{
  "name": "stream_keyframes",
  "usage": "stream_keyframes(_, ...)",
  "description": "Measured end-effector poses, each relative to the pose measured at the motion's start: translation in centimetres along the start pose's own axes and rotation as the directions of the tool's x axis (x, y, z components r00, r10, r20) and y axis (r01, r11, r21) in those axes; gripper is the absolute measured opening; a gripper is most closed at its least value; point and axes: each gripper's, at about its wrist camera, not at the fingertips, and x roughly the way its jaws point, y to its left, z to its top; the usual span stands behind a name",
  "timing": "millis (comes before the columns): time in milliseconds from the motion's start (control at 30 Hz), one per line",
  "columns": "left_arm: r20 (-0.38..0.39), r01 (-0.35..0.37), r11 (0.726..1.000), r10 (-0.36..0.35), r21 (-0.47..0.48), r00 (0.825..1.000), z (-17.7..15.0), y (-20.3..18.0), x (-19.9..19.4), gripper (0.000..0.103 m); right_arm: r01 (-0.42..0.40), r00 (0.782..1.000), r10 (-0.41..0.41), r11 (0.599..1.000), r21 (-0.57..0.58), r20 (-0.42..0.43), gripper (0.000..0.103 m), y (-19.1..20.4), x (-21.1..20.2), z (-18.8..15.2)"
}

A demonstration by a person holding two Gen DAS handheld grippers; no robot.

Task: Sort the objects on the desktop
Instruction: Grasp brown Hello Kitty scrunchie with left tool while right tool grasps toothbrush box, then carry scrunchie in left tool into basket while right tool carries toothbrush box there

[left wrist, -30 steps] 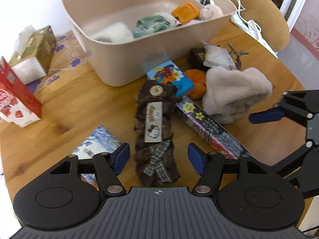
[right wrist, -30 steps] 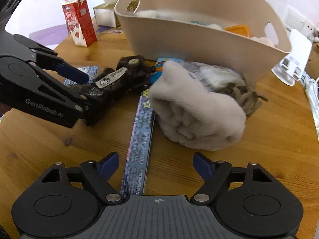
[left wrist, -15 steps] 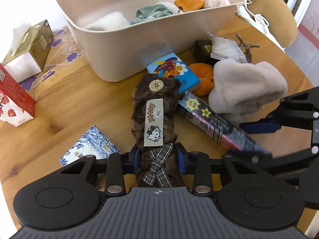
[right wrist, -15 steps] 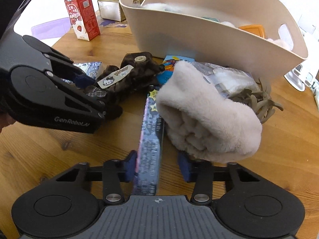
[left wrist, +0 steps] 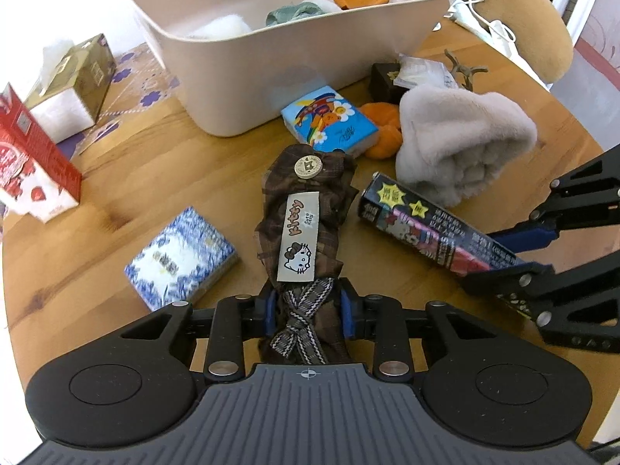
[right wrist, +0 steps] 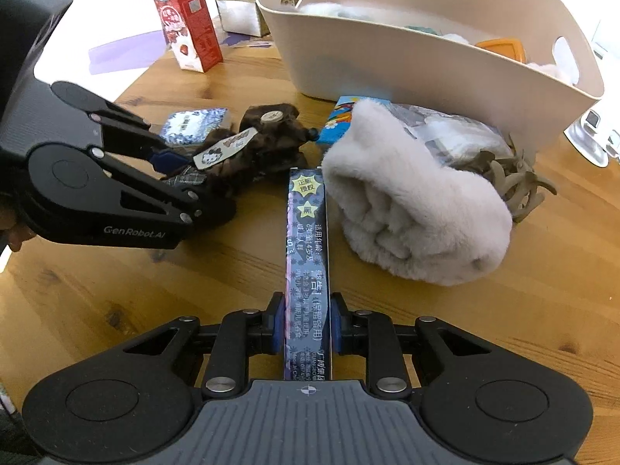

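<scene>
My left gripper (left wrist: 308, 310) is shut on the near end of a brown plaid fabric pouch (left wrist: 306, 209) with a Hello Kitty label, which also shows in the right wrist view (right wrist: 248, 151). My right gripper (right wrist: 306, 327) is shut on a long dark Hello Kitty box (right wrist: 306, 240), also seen in the left wrist view (left wrist: 434, 228). Both objects are at the wooden table (left wrist: 116, 178). A beige bin (left wrist: 294, 42) holding several items stands beyond them.
A fluffy beige cloth (right wrist: 410, 201) lies right of the long box. A colourful tissue pack (left wrist: 329, 124), an orange object (left wrist: 383, 131), a blue-white tissue pack (left wrist: 180, 257), a red milk carton (right wrist: 188, 27), a tissue box (left wrist: 73, 85) and a claw clip (right wrist: 519, 186) lie around.
Both grippers went from open to shut: the left closed on the brown pouch, the right on the long box. Both views have drawn back slightly from the bin.
</scene>
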Motion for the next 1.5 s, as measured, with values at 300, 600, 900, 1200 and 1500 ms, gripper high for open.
stream_keyframes(300,0.016,0.004,1.000,-0.004,-0.009,1.000,-1.5,-0.1,-2.2,0.031,-0.067,0.997,0.068,0.997,-0.037,0.025,0.022,-0.1,-2.3,-0.4)
stream_keyframes(600,0.038,-0.016,0.997,0.019,-0.071,0.999,-2.3,1.1,-4.7,0.031,-0.083,0.993,0.087,0.995,-0.052,0.085,0.022,-0.8,-5.7,0.4)
stream_keyframes(900,0.090,-0.046,0.991,0.057,-0.122,0.994,-1.5,2.0,-6.9,0.031,-0.054,0.988,0.061,0.997,-0.050,0.139,0.022,-3.0,-8.1,1.3)
stream_keyframes(1200,0.161,-0.054,0.991,0.074,-0.125,0.984,1.4,2.2,-8.3,0.031,-0.061,0.976,0.059,0.998,0.003,0.208,0.022,-5.8,-10.5,2.6)
stream_keyframes(1500,0.246,-0.071,0.994,0.091,-0.088,0.965,5.7,1.7,-9.2,0.031,-0.007,0.955,0.009,1.000,-0.008,0.295,0.022,-9.2,-12.5,5.5)
